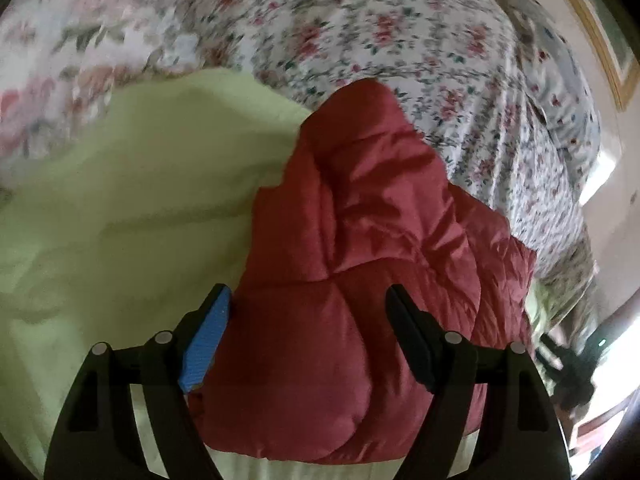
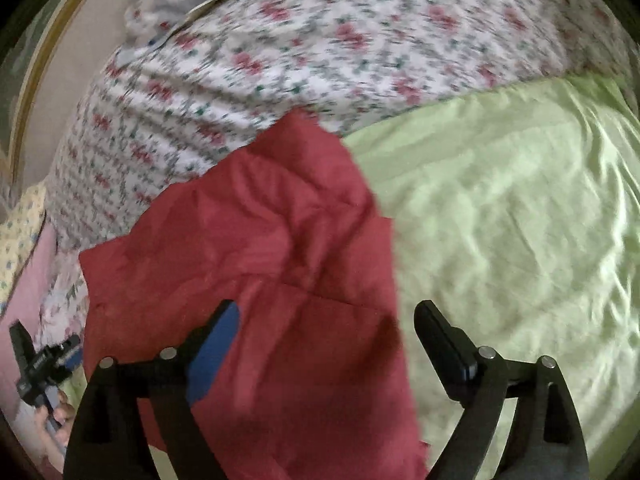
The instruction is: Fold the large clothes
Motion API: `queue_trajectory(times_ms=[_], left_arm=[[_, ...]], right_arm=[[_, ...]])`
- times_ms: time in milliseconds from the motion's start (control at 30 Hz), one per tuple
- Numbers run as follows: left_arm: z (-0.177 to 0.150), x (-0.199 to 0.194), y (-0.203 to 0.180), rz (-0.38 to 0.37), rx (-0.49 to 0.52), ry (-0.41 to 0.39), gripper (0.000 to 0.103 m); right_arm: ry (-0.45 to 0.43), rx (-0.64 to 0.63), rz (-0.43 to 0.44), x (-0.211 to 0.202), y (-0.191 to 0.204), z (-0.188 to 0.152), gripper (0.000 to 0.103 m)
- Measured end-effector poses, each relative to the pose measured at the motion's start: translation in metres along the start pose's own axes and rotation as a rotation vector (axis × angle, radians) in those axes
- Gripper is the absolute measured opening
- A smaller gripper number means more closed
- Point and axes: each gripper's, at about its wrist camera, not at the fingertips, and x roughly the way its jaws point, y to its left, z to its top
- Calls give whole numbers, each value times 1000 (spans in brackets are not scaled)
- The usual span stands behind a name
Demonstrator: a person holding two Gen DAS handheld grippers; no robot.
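A bed fills both views, dressed in a floral sheet point(image 1: 400, 40) on its far side with a pale green cover point(image 2: 500, 220) spread over the near part. On the green cover, its far end reaching the floral sheet, lies the red padded jacket point(image 1: 360, 220), bunched into a puffy, quilted heap with a shiny shell.

The left claw point(image 1: 308, 320) stands wide, its jaws straddling the near bulge of the jacket without pinching it. The right claw point(image 2: 326, 332) is also spread wide, hanging over the jacket's right edge where it meets the green cover; it holds nothing. The other handheld tool shows at the near left corner of the right wrist view.

The jacket looks light but bulky, soft and springy, and its slick shell will probably slide between the pads. Thick padding would likely squirm out of a shallow bite, so a firmer hold should come at a stitched seam, hem or edge, where the fabric is thinner. Folds will tend to puff open unless pressed down.
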Motion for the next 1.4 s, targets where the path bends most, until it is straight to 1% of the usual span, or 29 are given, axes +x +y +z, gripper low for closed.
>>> queue_trajectory(times_ms=[133, 167, 233, 333, 400, 500, 533, 633, 700, 800, 833, 867, 900, 933, 1033, 1100, 1200, 1400], left_arm=[[-1, 12, 14, -46, -68, 43, 79], [-1, 15, 16, -58, -78, 52, 79], [0, 22, 19, -82, -94, 66, 84], [3, 36, 22, -125, -128, 97, 84], [5, 45, 24, -152, -149, 118, 87], [10, 59, 21, -178, -159, 147, 87], [11, 61, 21, -178, -157, 154, 91], [15, 73, 16, -193, -146, 186, 96], [16, 77, 13, -207, -140, 195, 95], [15, 77, 9, -219, -108, 191, 77], [14, 74, 7, -216, -96, 186, 70], [13, 72, 5, -217, -83, 182, 66], [12, 68, 3, -222, -73, 177, 59], [13, 65, 2, -225, -67, 173, 55], [13, 53, -4, -231, -50, 160, 49], [12, 45, -9, -226, -45, 152, 47], [9, 32, -14, -225, -39, 144, 46], [-8, -7, -12, -260, -29, 148, 43]], right_arm=[[32, 96, 26, 10, -27, -4, 91], [43, 118, 41, 13, -30, -6, 91], [71, 147, 85, 21, -36, -7, 91], [97, 177, 137, 32, -39, -10, 91], [116, 197, 174, 39, -40, -12, 91], [138, 205, 192, 49, -37, -12, 95], [143, 203, 199, 51, -36, -11, 95], [165, 190, 216, 59, -29, -7, 95], [188, 179, 227, 65, -24, -7, 95], [238, 167, 244, 77, -16, -9, 92], [247, 154, 243, 78, -12, -9, 87], [251, 145, 238, 77, -9, -9, 82], [253, 140, 236, 75, -7, -9, 76], [255, 137, 241, 73, -6, -9, 68], [257, 129, 256, 61, -3, -8, 50], [258, 115, 255, 53, 1, -7, 45], [263, 104, 251, 42, 6, -9, 42], [277, 91, 272, 11, 11, -23, 39]])
